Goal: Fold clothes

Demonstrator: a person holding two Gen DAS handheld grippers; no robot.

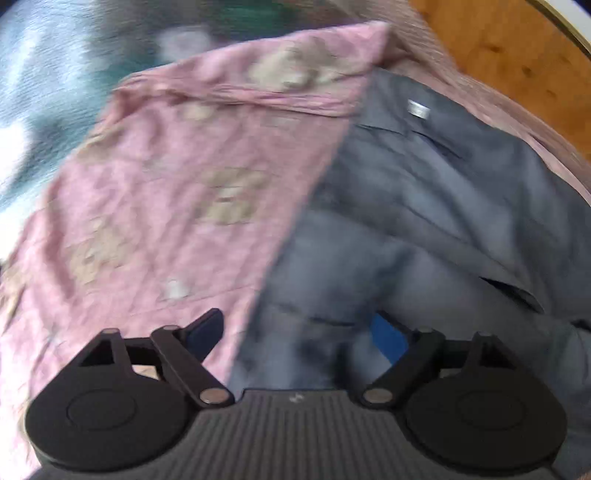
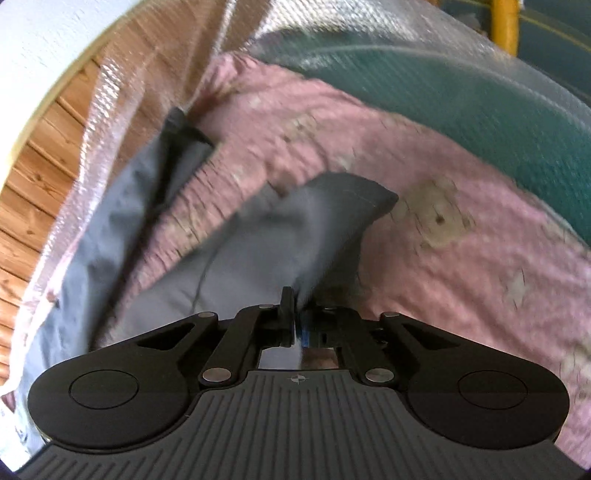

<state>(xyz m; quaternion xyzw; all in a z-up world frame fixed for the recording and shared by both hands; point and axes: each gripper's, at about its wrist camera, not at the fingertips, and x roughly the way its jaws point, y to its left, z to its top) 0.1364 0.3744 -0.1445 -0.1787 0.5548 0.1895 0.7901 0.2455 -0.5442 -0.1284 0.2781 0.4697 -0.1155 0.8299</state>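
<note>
A grey collared shirt (image 1: 424, 206) lies on a pink patterned sheet (image 1: 166, 192), its collar and white label toward the far right. My left gripper (image 1: 297, 328) is open just above the shirt's near part, with shirt cloth between its fingers. In the right wrist view the same grey shirt (image 2: 266, 240) shows on the pink sheet (image 2: 461, 258). My right gripper (image 2: 295, 314) is shut on a fold of the shirt, which rises lifted from its fingertips. The frames are blurred.
A teal blanket (image 2: 461, 96) lies beyond the pink sheet and also shows in the left wrist view (image 1: 48, 92). A wooden floor (image 2: 37, 177) runs beside the bed's edge. A yellow post (image 2: 504, 22) stands at the far end.
</note>
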